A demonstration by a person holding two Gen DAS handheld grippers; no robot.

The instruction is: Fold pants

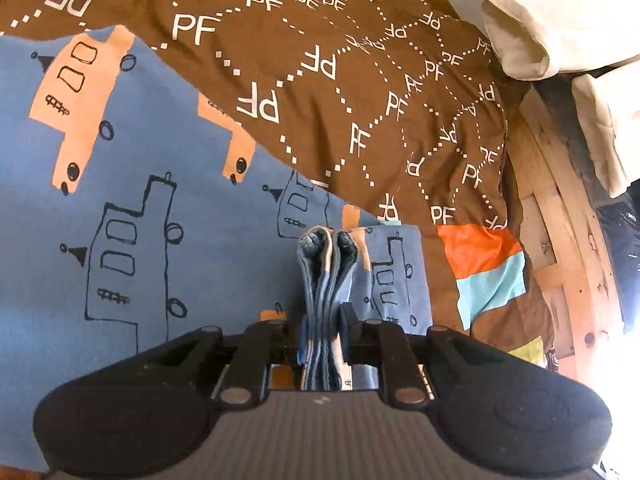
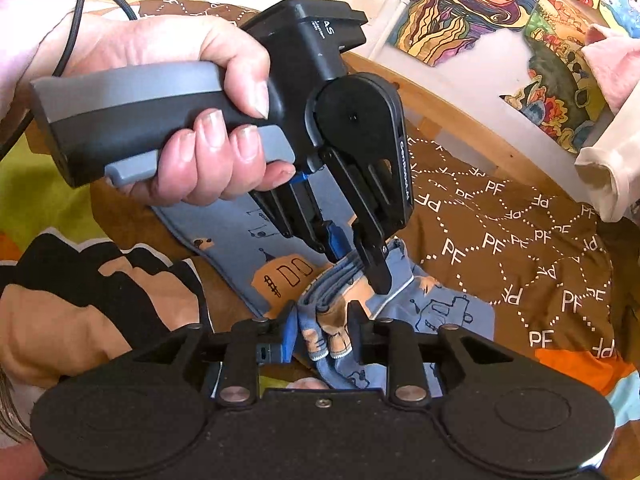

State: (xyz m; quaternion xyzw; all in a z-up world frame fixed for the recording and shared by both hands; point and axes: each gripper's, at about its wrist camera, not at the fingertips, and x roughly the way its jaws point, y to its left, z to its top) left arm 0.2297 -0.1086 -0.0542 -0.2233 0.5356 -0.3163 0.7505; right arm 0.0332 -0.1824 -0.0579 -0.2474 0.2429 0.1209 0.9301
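The pants [image 1: 132,208] are blue with orange and outlined truck prints and lie spread on a brown bedspread. My left gripper [image 1: 322,320] is shut on a bunched stack of their edges, which stands up between the fingers. In the right wrist view the left gripper [image 2: 356,268] comes down from above, held by a hand, pinching the same bunch of the pants [image 2: 336,292]. My right gripper [image 2: 322,320] is shut on a neighbouring fold of that blue fabric just below it. The two grippers are very close together.
The brown bedspread [image 1: 340,80] with white PF letters covers the bed. A wooden bed frame [image 1: 560,220] runs along the right. Cream garments [image 1: 552,32] hang at the upper right. Colourful pictures [image 2: 500,12] cover the wall. A printed cushion [image 2: 80,300] lies at left.
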